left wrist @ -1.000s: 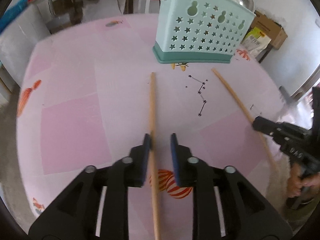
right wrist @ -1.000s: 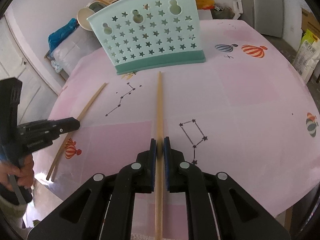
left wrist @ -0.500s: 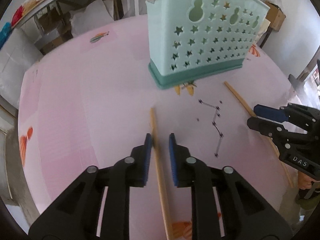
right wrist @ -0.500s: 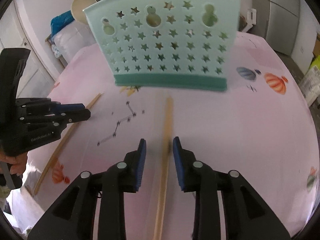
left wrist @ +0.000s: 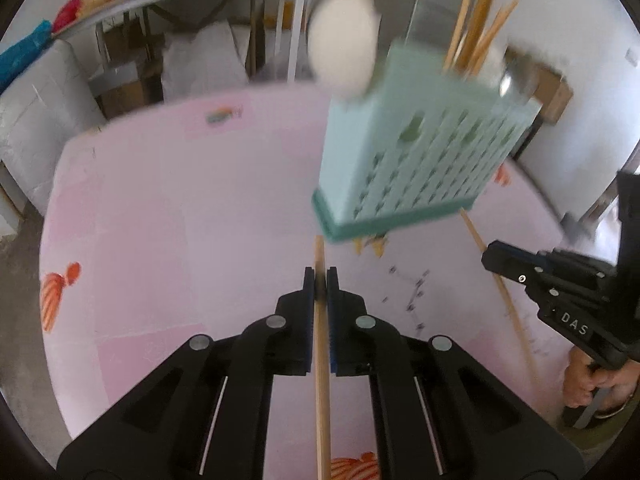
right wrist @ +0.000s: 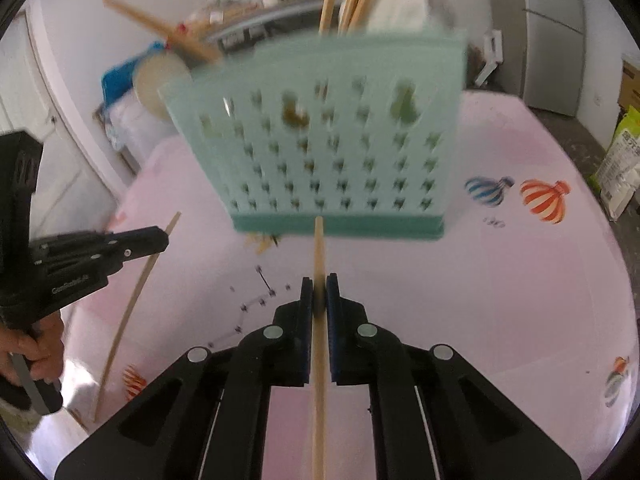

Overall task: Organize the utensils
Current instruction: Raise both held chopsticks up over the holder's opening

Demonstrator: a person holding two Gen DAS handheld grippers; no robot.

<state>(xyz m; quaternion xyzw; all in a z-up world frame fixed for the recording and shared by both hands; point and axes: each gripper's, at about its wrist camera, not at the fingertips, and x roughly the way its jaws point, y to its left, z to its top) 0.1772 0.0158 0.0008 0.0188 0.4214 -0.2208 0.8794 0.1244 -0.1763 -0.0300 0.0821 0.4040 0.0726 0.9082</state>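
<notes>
Chopsticks are the things being sorted: two thin, straight, pale wooden sticks on a round desk (left wrist: 168,216) covered in pink cloth printed with hot-air balloons. Each looks light, stiff and smooth, likely to pivot or slide if pinched near one end, so a hold close to the middle seems safest.

In the left wrist view, the left gripper (left wrist: 320,280) has its blue-padded black fingers (left wrist: 307,288) closed almost together around the first wooden chopstick (left wrist: 322,360). The stick runs straight between them, its far tip poking out towards the base of the mint-green plastic utensil basket with star-shaped holes (left wrist: 416,168), which stands just ahead. More wooden sticks and a white spoon (left wrist: 344,40) already stand upright in the basket.

In the right wrist view, the right gripper (right wrist: 320,292) is likewise clamped on the second wooden chopstick (right wrist: 319,360), whose tip appears to reach the basket's darker green foot.

Whether either stick is lifted off the cloth is unclear; both views are blurred.
</notes>
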